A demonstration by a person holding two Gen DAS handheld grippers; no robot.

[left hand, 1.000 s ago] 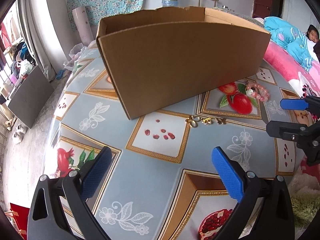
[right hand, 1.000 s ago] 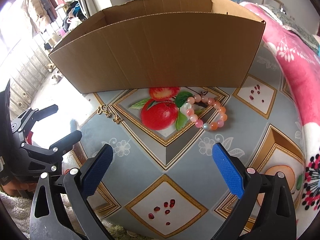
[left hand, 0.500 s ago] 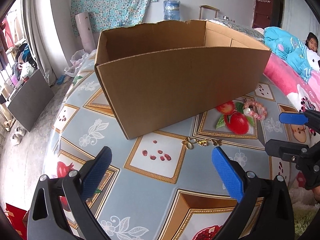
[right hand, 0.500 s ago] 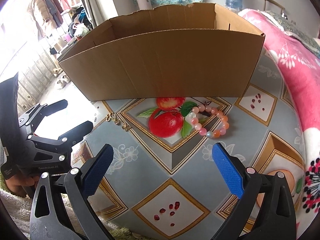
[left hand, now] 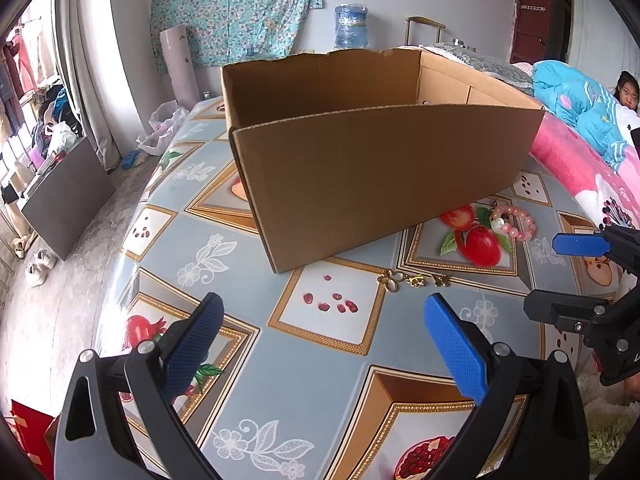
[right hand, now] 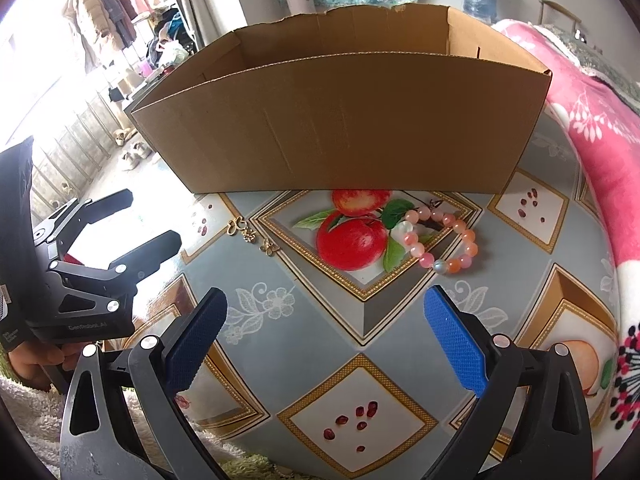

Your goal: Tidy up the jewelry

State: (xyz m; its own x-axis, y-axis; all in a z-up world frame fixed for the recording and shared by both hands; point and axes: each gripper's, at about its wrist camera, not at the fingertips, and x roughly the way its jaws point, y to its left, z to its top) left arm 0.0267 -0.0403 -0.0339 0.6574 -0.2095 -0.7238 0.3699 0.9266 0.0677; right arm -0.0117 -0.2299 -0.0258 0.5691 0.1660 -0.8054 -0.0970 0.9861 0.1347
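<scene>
1. Bedroom clutter surrounds a table [left hand: 328,392] covered in a grey oilcloth printed with fruit and gold-framed squares; a pink blanket [right hand: 600,128] lies to the right of the cardboard box [right hand: 344,128], and a floral cloth [left hand: 236,8] and a water bottle [left hand: 351,26] stand behind it.
2. That box stands open-topped on the table, and from these views its inside looks empty.
3. A pink bead bracelet [right hand: 442,240] lies just in front of the box's near wall, toward its right end.
4. Three small gold charms [right hand: 252,235] lie in a short row in front of the box's left end, apart from the bracelet.
5. Left gripper [left hand: 320,344] and right gripper [right hand: 326,334] both hover with jaws spread wide, grasping nothing.
6. Judging by this, no piece has been picked up yet; the next move probably calls for lowering one claw over a piece and pinching low, since the charms are thin and flat.
</scene>
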